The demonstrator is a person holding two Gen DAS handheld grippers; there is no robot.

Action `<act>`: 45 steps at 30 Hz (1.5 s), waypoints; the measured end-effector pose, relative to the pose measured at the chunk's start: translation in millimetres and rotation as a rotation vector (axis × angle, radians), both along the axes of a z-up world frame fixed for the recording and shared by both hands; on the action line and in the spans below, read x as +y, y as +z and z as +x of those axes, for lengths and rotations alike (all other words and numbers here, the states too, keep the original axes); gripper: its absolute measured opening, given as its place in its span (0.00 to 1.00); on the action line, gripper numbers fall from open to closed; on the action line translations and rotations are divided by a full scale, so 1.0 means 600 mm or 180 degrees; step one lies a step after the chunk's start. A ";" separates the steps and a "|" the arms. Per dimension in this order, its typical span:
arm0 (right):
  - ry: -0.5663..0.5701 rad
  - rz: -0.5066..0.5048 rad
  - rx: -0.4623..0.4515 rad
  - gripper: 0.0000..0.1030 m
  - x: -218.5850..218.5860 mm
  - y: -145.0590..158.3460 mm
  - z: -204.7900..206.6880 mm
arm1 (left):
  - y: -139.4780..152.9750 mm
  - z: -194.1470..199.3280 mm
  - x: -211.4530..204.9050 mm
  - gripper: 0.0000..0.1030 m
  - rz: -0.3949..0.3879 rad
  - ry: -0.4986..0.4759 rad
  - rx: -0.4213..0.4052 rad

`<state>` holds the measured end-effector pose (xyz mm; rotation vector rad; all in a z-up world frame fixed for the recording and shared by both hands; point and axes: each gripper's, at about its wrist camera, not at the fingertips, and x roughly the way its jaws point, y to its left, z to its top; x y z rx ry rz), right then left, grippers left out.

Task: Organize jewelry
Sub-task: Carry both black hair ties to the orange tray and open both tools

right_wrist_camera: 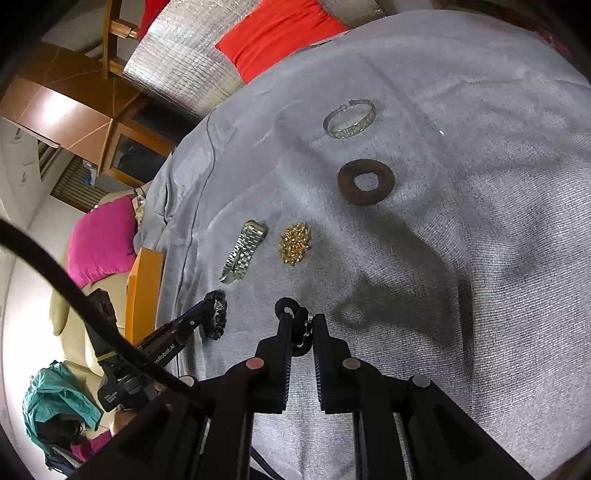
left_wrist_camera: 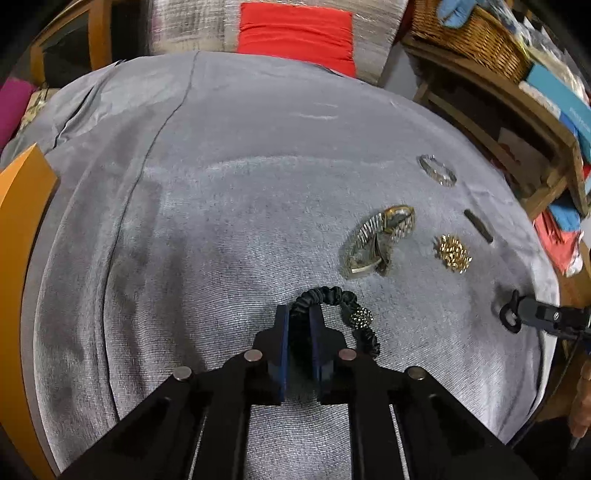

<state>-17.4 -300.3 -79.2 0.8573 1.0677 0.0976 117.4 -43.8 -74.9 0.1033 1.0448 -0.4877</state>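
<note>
My left gripper point(left_wrist_camera: 300, 314) is shut on a black ruched bracelet with a beaded ball point(left_wrist_camera: 341, 297), low over the grey cloth point(left_wrist_camera: 221, 221); it also shows in the right wrist view point(right_wrist_camera: 217, 317). My right gripper point(right_wrist_camera: 300, 319) is shut on a small black ring piece point(right_wrist_camera: 286, 305); its tip shows in the left wrist view point(left_wrist_camera: 511, 314). A silver watch point(left_wrist_camera: 380, 238) point(right_wrist_camera: 242, 251), a gold bead cluster point(left_wrist_camera: 452, 253) point(right_wrist_camera: 294, 243), a silver bangle point(left_wrist_camera: 437, 170) point(right_wrist_camera: 350, 119) and a brown ring point(right_wrist_camera: 365, 182) point(left_wrist_camera: 479, 225) lie on the cloth.
An orange board point(left_wrist_camera: 22, 206) point(right_wrist_camera: 144, 284) stands at the cloth's left edge. A red cushion point(left_wrist_camera: 295, 33) lies behind. A wooden shelf with a wicker basket point(left_wrist_camera: 469, 33) and boxes is at the right. A pink cushion point(right_wrist_camera: 101, 243) lies beyond the board.
</note>
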 end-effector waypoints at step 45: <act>0.0485 -0.0086 -0.0999 0.12 0.189 0.087 0.061 | 0.201 -0.078 0.214 0.10 -0.0945 0.0809 -0.1208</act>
